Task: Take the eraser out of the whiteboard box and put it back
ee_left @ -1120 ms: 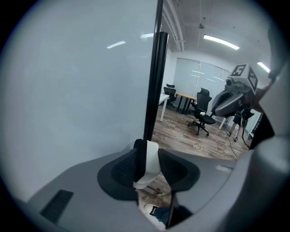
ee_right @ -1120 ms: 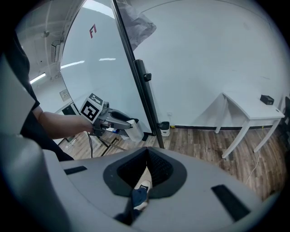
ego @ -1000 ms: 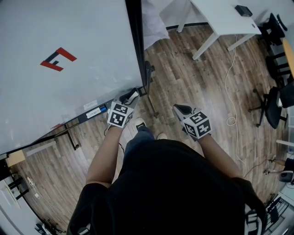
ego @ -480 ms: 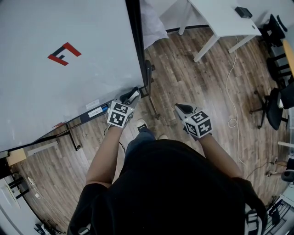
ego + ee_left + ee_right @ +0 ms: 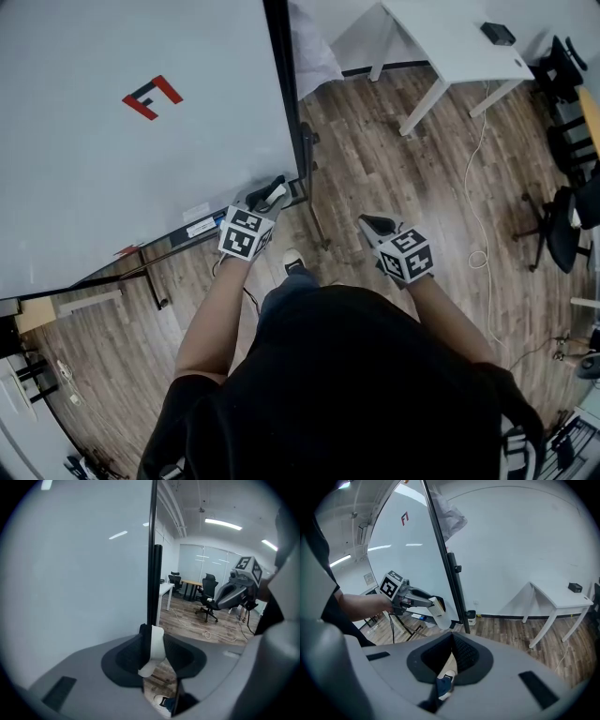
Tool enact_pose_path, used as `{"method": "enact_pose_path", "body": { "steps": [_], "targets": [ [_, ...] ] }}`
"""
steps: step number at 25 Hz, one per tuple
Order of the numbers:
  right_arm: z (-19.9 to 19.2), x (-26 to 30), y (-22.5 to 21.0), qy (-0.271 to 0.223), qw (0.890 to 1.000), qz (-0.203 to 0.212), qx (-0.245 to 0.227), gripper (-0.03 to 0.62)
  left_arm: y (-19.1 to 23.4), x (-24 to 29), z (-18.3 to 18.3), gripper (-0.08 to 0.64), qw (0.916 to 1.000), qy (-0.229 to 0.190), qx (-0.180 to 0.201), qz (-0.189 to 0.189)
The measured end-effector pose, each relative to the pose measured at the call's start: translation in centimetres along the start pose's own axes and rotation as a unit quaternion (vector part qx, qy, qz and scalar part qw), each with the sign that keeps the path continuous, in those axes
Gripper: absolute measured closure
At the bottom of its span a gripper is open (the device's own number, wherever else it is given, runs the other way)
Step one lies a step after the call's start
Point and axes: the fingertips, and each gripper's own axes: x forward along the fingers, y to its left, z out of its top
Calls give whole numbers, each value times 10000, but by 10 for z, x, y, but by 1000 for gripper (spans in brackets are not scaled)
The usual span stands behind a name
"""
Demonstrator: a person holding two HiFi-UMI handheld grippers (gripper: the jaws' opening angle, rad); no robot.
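My left gripper [image 5: 271, 194] is shut on the eraser [image 5: 277, 196], a white block with a dark backing, at the lower right corner of the whiteboard [image 5: 141, 169]. In the left gripper view the eraser [image 5: 153, 648] stands upright between the pads, next to the board's black frame post [image 5: 152, 573]. From the right gripper view, the left gripper [image 5: 437, 607] and the eraser [image 5: 440, 615] show in front of the board. A dark tray [image 5: 192, 231] runs along the board's lower edge. My right gripper [image 5: 373, 223] hangs over the wooden floor to the right, shut and empty.
A white table [image 5: 459, 37] stands at the back right. Black office chairs [image 5: 562, 216] line the right edge. A pale cable [image 5: 473, 187] trails across the floor. The whiteboard's stand legs [image 5: 314, 220] reach out between the grippers. My shoe [image 5: 292, 262] is below.
The left gripper has lifted a little with the eraser, staying at the board's lower right corner. The right gripper has kept still.
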Motion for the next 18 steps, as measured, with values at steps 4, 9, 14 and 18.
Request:
{"method": "enact_pose_path", "body": {
  "steps": [4, 9, 14, 18],
  "targets": [
    [0, -6, 3, -57, 10000, -9, -44, 597, -3, -13, 9, 411, 9999, -106, 85, 83],
    [1, -15, 10, -137, 9999, 6, -91, 597, -5, -29, 16, 411, 9995, -221, 91, 198],
    [1, -23, 16, -201, 9997, 24, -152, 595, -9, -46, 15, 411, 9989, -290, 57, 364],
    [4, -29, 20, -287, 9993, 23, -218, 597, -12, -60, 10, 411, 9984, -317, 23, 463]
  ]
}}
